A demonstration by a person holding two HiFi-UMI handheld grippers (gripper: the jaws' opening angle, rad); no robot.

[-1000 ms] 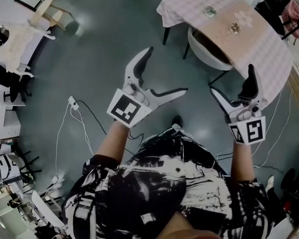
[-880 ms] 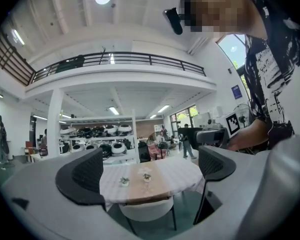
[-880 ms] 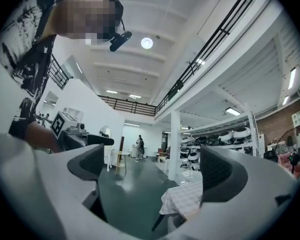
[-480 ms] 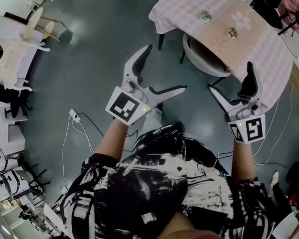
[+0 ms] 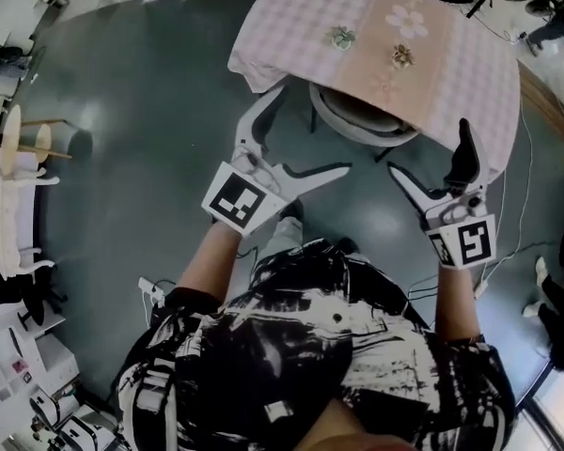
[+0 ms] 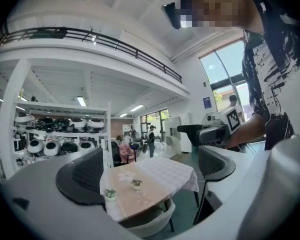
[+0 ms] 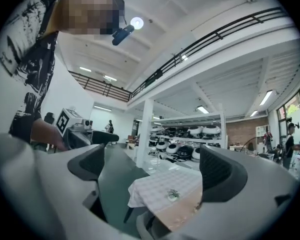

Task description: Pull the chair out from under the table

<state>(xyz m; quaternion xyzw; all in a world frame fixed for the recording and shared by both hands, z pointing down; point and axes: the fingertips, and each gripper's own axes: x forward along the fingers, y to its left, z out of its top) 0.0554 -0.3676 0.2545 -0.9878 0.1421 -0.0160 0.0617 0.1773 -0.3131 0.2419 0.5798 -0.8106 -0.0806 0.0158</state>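
Grey-green polished floor [image 5: 141, 111] spreads below us, glossy with soft light patches. We hold the left gripper [image 5: 316, 130] with its jaws spread wide and nothing between them; its fingers are white plastic, and the dark pads [image 6: 85, 176] are ribbed. The right gripper [image 5: 429, 148] is just as wide apart and just as empty.

Beyond both grippers, roughly between them in the head view, sits the chair [image 5: 362, 125]. It is a smooth, rounded white shell on thin dark legs, tucked under the near edge of the table [image 5: 291, 45]. Neither gripper touches it; the left one is the nearer, and both gripper views look across open floor toward it.

A pink-and-white checked cloth covers the table and hangs in folds at the left corner. A plain beige runner [image 5: 395, 36] with pale flower prints crosses the cloth. On the runner stand two small pots [image 5: 341, 37], apart from each other, each holding a little green plant.

Far behind the table, white shelving [image 7: 190, 134] carries rows of rounded white shells with dark openings.
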